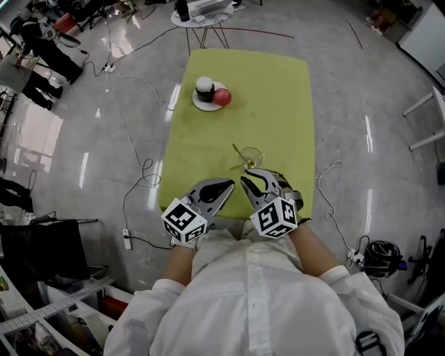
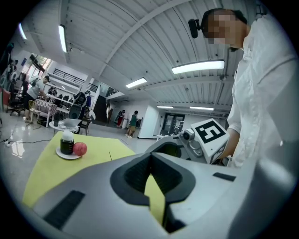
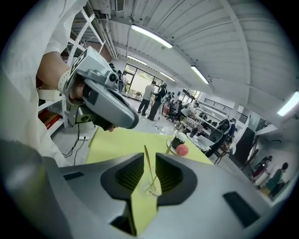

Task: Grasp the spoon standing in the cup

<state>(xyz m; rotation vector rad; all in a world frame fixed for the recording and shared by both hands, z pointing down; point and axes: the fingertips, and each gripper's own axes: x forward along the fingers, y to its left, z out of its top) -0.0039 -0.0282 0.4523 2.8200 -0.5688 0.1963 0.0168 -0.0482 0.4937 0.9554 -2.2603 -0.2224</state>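
A clear glass cup (image 1: 253,158) stands on the yellow-green table (image 1: 278,104) near its front edge, with a thin gold spoon (image 1: 239,151) leaning out of it to the left. My right gripper (image 1: 248,179) sits just in front of the cup. In the right gripper view its jaws stand apart, and the spoon (image 3: 146,154) rises from the cup (image 3: 153,187) in the gap without touching either pad. My left gripper (image 1: 229,185) rests beside it at the front edge. In the left gripper view its tips (image 2: 150,156) meet, with nothing between them.
At the table's far left a white plate (image 1: 201,104) carries a dark jar (image 1: 204,88) and a red apple (image 1: 222,97). A small round table (image 1: 201,15) stands beyond the far end. Cables trail over the grey floor on both sides. Several people are far off.
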